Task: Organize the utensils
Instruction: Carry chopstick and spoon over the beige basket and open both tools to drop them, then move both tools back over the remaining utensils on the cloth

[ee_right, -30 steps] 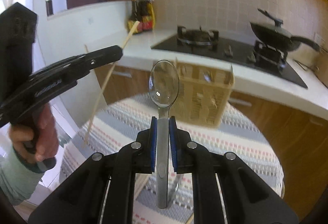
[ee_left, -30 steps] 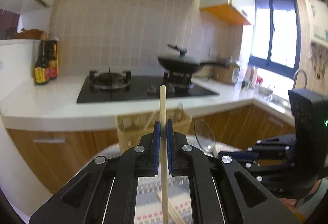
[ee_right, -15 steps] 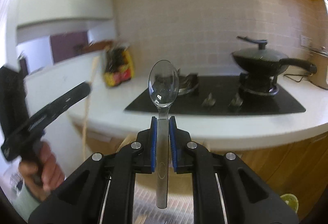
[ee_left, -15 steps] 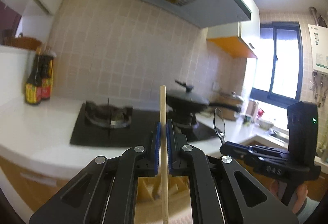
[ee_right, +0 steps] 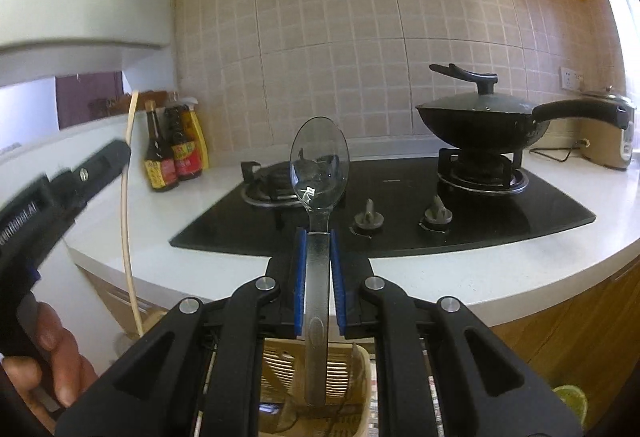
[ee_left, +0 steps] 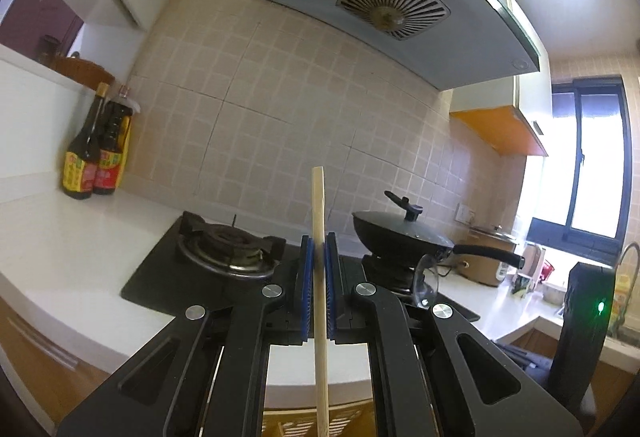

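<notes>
Both claws have come closer to the stove since a second ago, and the striped table cloth that showed under them then is almost out of sight.

The left claw is pinching a wooden chopstick between its blue pads. The chopstick stands almost straight up, with its top end above the pads and its low end running down between the black arms. Under the claw, at the bottom edge, a bit of the yellow basket shows.

The right claw is pinching a clear spoon by its handle. The round bowl of the spoon points up, and the end of the handle hangs over the yellow basket, which sits right below the claw.

On the left in the right claw's view, a hand holds the left claw, with the chopstick sticking up and down from it.

Farther away is a white counter with a black stove set in it. A black pan with a lid sits on the right burner. Two dark sauce bottles stand far left by the tiled wall. A rice cooker sits far right.
</notes>
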`<state>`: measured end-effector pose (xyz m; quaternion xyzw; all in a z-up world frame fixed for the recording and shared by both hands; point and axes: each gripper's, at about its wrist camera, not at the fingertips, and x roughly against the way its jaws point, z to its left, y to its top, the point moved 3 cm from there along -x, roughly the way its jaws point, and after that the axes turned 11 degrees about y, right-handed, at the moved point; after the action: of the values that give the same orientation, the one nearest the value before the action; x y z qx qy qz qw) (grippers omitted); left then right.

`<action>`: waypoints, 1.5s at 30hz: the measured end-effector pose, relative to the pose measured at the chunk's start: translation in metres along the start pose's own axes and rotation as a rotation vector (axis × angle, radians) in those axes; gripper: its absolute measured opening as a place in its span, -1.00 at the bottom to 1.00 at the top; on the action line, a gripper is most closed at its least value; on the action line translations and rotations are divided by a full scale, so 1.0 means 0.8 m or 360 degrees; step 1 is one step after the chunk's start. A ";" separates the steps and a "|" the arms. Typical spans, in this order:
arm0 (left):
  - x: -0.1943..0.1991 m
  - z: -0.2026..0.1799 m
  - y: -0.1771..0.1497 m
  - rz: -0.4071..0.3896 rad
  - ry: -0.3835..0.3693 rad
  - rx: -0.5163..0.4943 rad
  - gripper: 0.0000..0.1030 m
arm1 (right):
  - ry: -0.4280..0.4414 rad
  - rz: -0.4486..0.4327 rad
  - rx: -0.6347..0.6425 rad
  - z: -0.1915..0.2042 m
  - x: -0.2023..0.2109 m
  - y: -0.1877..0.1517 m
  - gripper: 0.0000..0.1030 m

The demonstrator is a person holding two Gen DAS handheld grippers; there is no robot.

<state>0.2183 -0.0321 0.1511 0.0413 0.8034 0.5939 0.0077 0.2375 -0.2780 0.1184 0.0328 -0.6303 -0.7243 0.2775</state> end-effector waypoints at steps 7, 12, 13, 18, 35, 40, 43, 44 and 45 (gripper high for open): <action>-0.010 -0.009 -0.029 0.0004 -0.0021 -0.0054 -0.92 | -0.0013 -0.0014 0.0049 -0.004 0.001 -0.015 -0.81; -0.003 -0.002 -0.044 0.0054 -0.0052 -0.0060 -0.89 | 0.0027 0.0020 0.0083 -0.001 0.015 -0.023 -0.73; 0.000 -0.001 -0.046 0.0066 -0.0058 -0.0064 -0.86 | 0.0041 0.0021 0.0078 0.000 0.021 -0.025 -0.58; 0.021 0.010 -0.044 0.0140 -0.0096 -0.0072 -0.45 | 0.0076 0.0051 0.0048 0.009 0.056 -0.034 -0.36; 0.127 0.022 -0.106 0.0879 -0.0140 -0.0314 -0.05 | 0.0014 0.0892 -0.0179 0.048 0.127 -0.151 -0.35; 0.137 0.030 -0.178 0.1239 -0.0077 -0.0455 -0.08 | -0.0034 0.1046 -0.0355 0.033 0.136 -0.203 -0.36; 0.137 0.035 -0.216 0.1415 -0.0077 -0.0481 -0.12 | -0.0107 0.1085 -0.0418 0.020 0.143 -0.227 -0.36; 0.137 0.036 -0.227 0.1458 -0.0084 -0.0485 -0.15 | -0.0116 0.1094 -0.0431 0.019 0.144 -0.233 -0.36; 0.136 0.036 -0.238 0.1493 -0.0082 -0.0497 -0.17 | -0.0122 0.1101 -0.0441 0.019 0.146 -0.240 -0.36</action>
<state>0.1007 -0.0519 -0.0349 0.4116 0.5991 0.6455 -0.2346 0.0640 -0.3066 -0.0218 -0.2472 -0.5100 -0.6668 0.4839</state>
